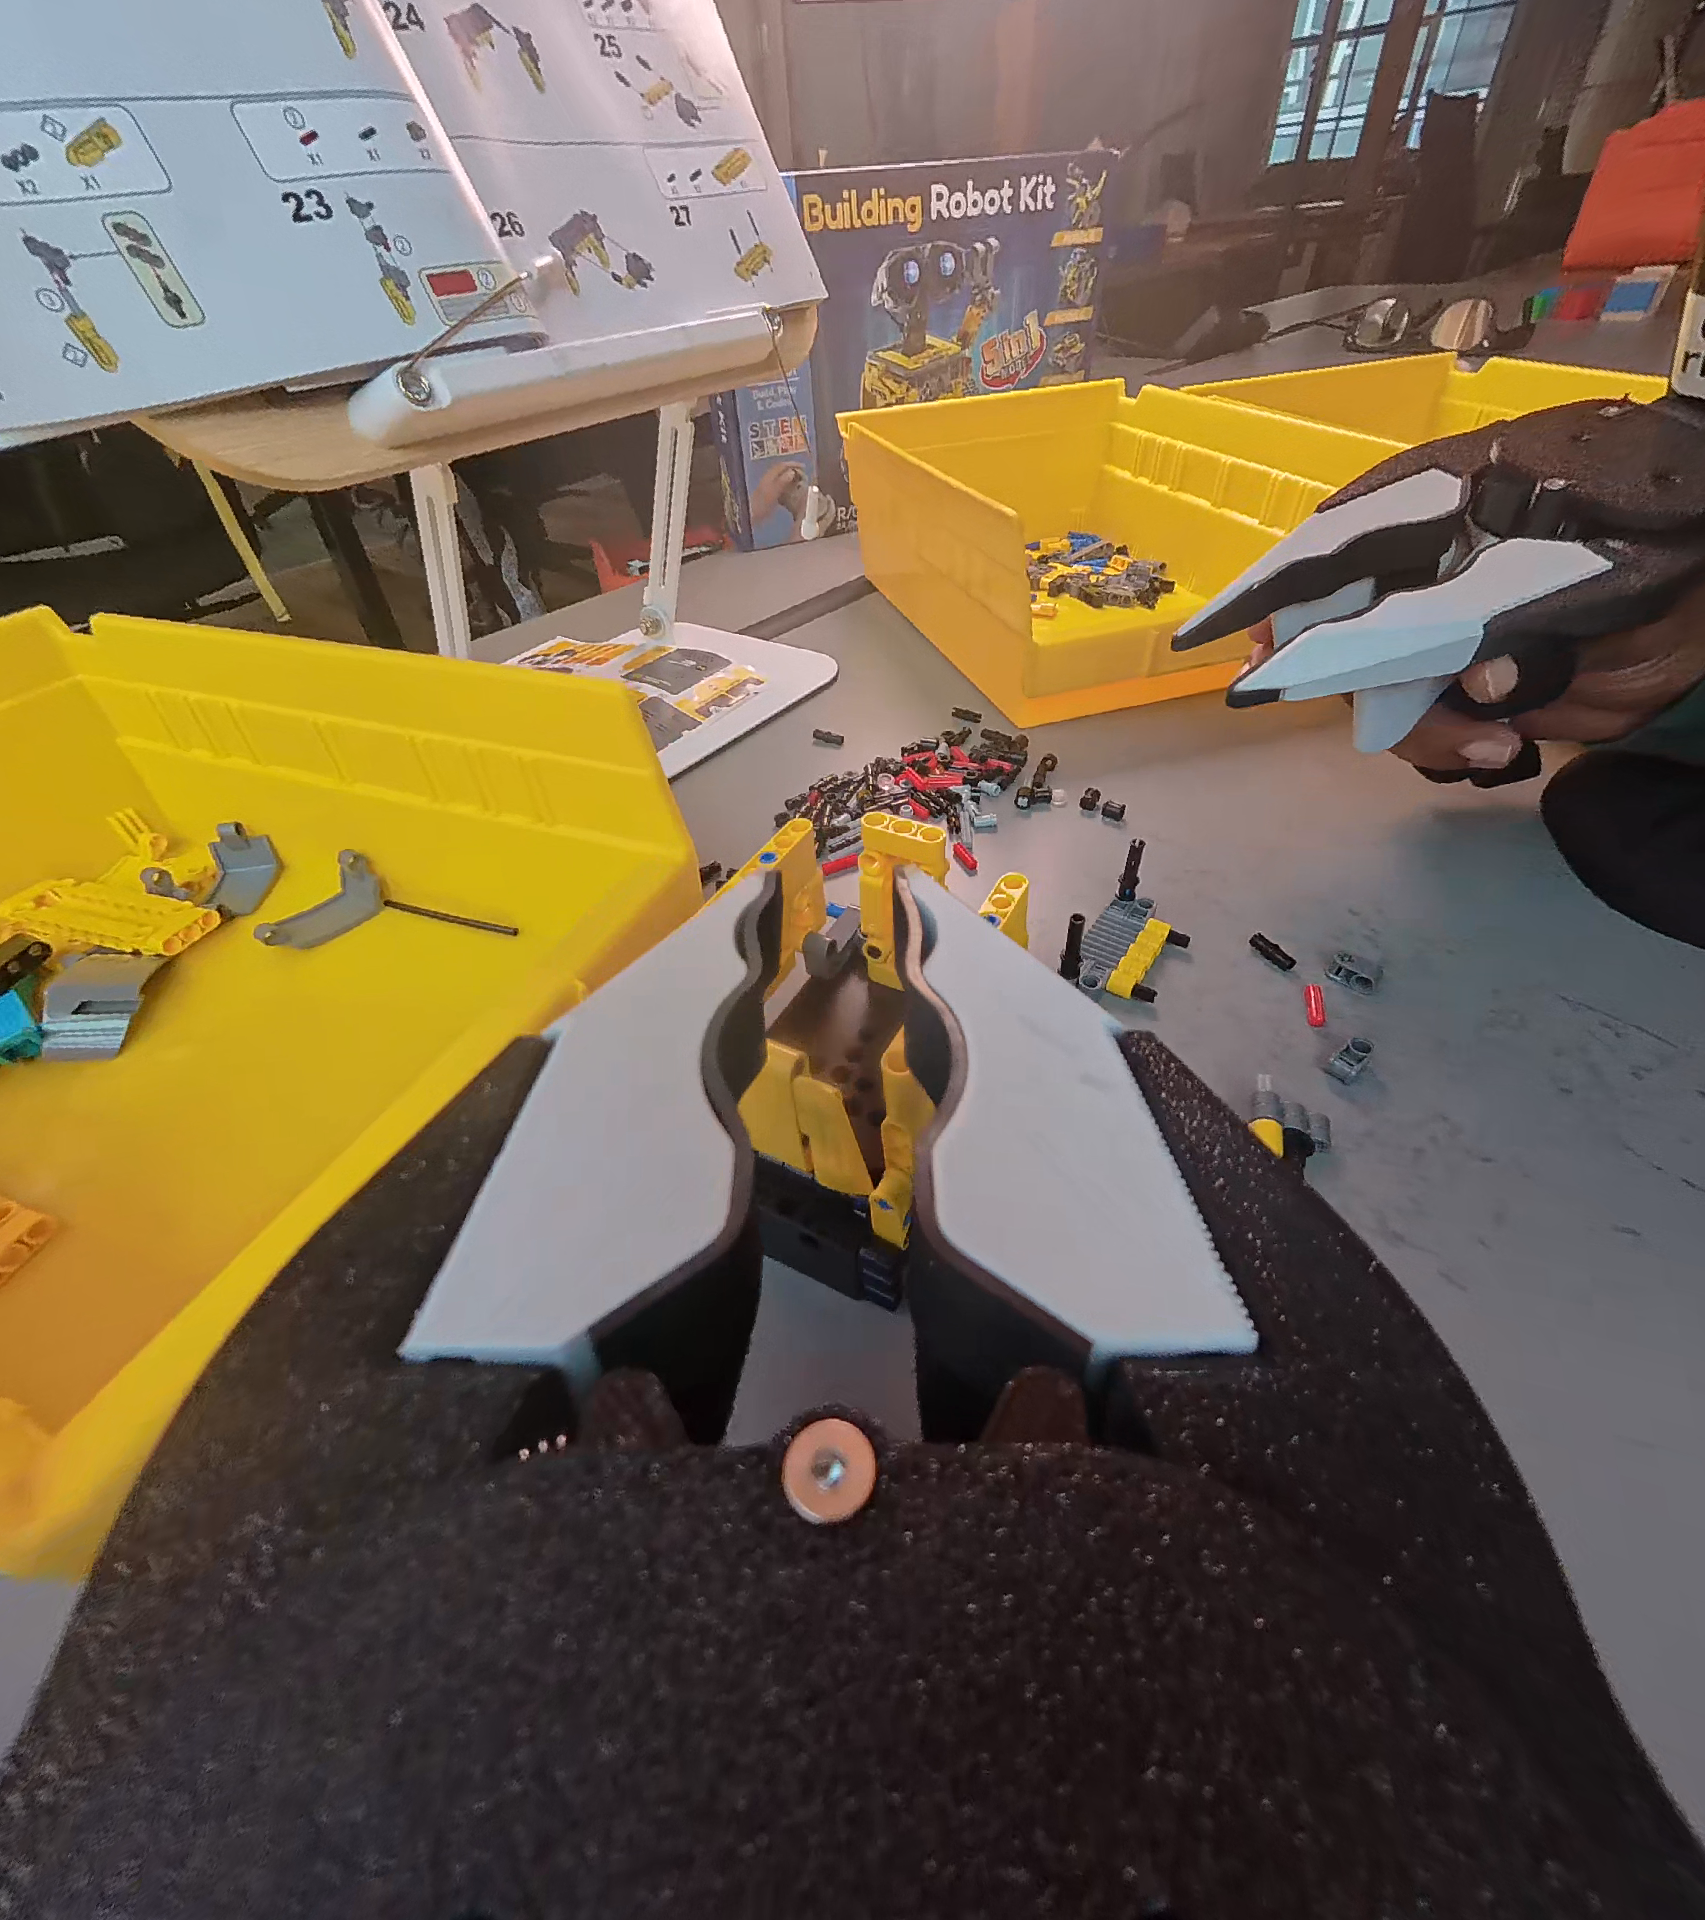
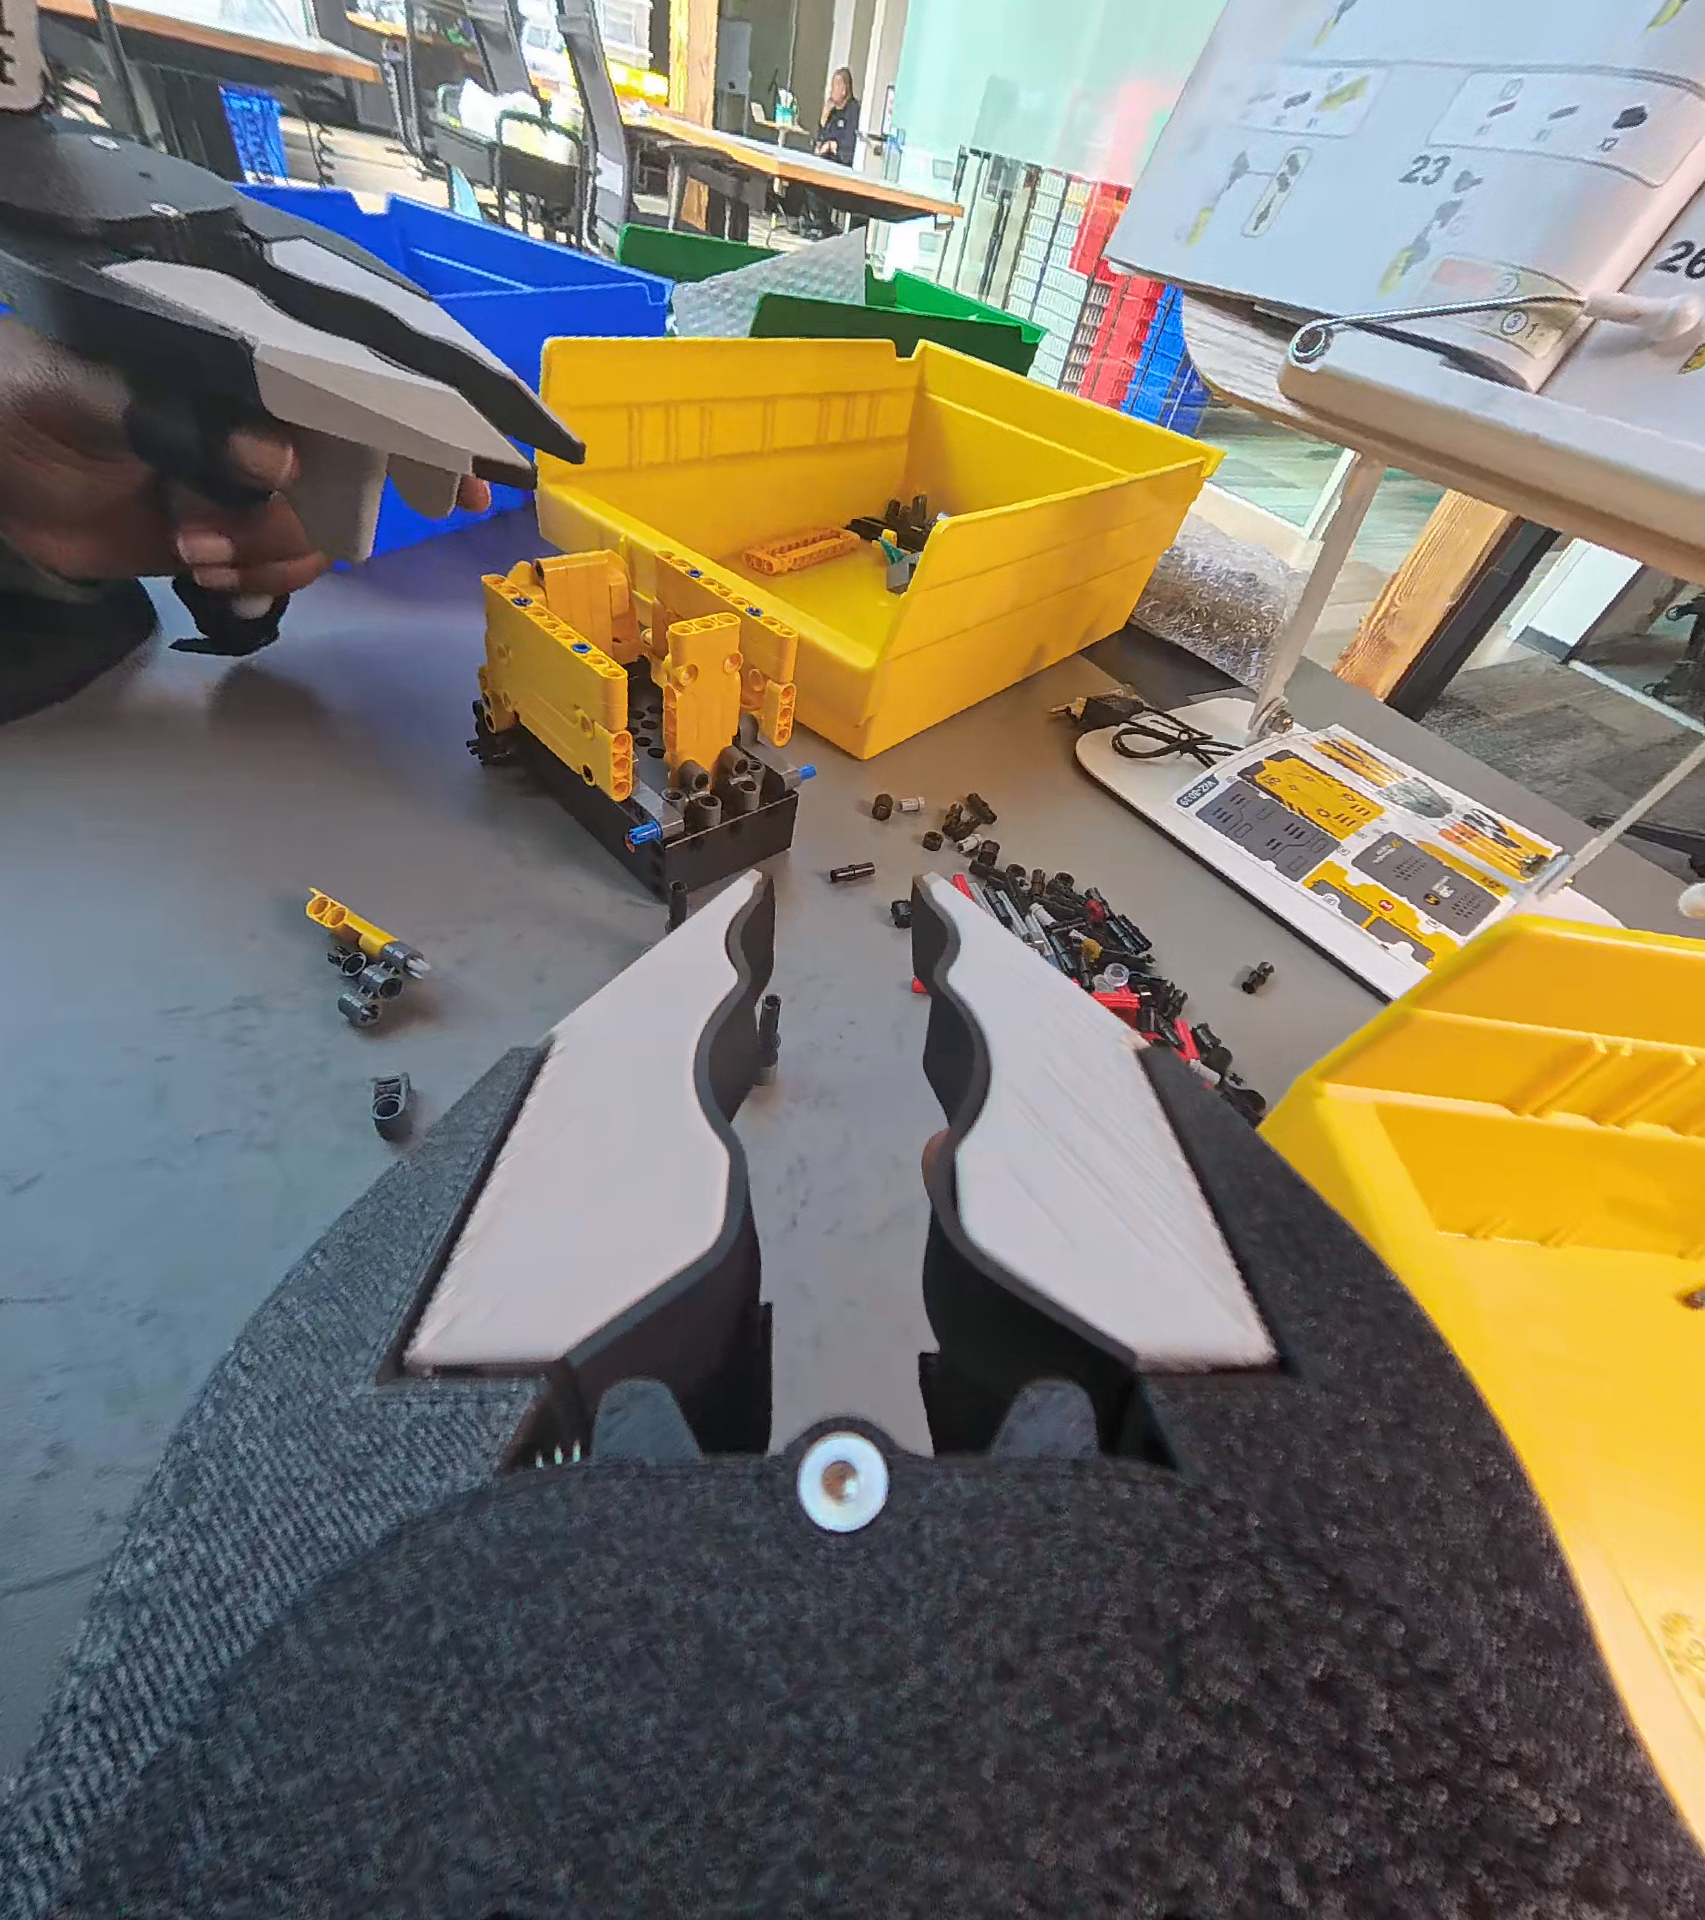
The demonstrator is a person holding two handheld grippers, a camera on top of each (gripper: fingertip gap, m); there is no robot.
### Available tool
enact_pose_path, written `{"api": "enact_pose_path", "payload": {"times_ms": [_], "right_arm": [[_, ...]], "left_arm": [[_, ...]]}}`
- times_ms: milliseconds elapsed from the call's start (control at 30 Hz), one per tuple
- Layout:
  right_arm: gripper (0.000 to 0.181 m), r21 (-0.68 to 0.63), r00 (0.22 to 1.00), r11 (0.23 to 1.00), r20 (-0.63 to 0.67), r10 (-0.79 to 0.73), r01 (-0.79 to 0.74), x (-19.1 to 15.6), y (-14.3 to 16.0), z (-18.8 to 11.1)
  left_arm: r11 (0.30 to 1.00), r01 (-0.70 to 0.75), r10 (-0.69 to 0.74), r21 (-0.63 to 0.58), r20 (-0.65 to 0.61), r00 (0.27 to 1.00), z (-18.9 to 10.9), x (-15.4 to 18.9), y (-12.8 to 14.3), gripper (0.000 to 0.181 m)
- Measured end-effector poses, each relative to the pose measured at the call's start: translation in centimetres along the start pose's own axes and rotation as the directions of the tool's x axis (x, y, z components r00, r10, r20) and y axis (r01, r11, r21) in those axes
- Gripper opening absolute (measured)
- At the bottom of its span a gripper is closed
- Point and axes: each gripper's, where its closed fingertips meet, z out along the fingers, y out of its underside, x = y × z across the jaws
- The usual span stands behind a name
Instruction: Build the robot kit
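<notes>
Left gripper (image 1: 840, 883): jaws parted a little, nothing in them. In its own view the yellow-and-black brick assembly (image 1: 827, 1101) shows through the gap. The right wrist view shows this gripper above and left of the assembly, not touching.

Right gripper (image 2: 840, 883): jaws parted, empty, low over the grey table (image 2: 152, 1039). Tips are just near of the assembly. The pin pile (image 2: 1066, 935) is at its right finger.

The assembly stands on the table against the near wall of the yellow bin (image 2: 983, 623).
- Build: black block base, yellow holed beams upright on it, grey connectors and blue pins at the near end.
- Material: hard, glossy plastic, so probably light and stiff.
- Weak points: the uprights are friction-fit, so a side load could likely pop them.
- Grip: the black base or across both long beam walls looks best; smooth faces may slip.

Around it:
- The pile is small black, red and grey pins, round, likely to roll.
- A loose yellow beam with grey connectors (image 2: 365, 935) lies on the left.
- The bin is smooth moulded plastic with ribbed walls.
- An instruction booklet (image 2: 1450, 156) is clipped to a stand at far right.
</notes>
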Motion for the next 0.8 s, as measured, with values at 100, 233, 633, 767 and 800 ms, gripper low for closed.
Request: {"api": "enact_pose_path", "payload": {"times_ms": [100, 233, 633, 767, 800], "right_arm": [[0.023, 0.026, 1.0, 1.0, -0.024, 0.015, -0.014, 0.3, -0.5, 0.1], [0.018, 0.018, 0.967, 0.998, -0.25, -0.05, 0.057, 4.8, -3.2, 1.3], [0.016, -0.159, 0.666, 0.979, -0.745, -0.032, -0.131, 32.6, -6.7, 3.7], [0.001, -0.165, 0.681, 0.982, -0.73, -0.06, -0.091, 33.4, -6.6, 5.2], [0.0, -0.171, 0.673, 0.982, -0.736, -0.077, -0.075, 33.5, -6.6, 5.4]], "left_arm": [[1.0, -0.009, 0.009, 0.008, 0.029, 1.0, -0.3, -0.5, -0.2, 0.017], [1.0, 0.02, -0.019, -0.002, 0.056, 0.998, -0.2, -1.4, 0.2, 0.018], [1.0, 0.028, -0.028, 0.012, 0.076, 0.997, -0.7, -1.9, -0.2, 0.02], [0.999, 0.039, -0.04, 0.018, 0.076, 0.996, -0.8, -2.1, -0.3, 0.02], [0.999, 0.041, -0.042, 0.017, 0.075, 0.996, -0.8, -2.1, -0.3, 0.02]]}}
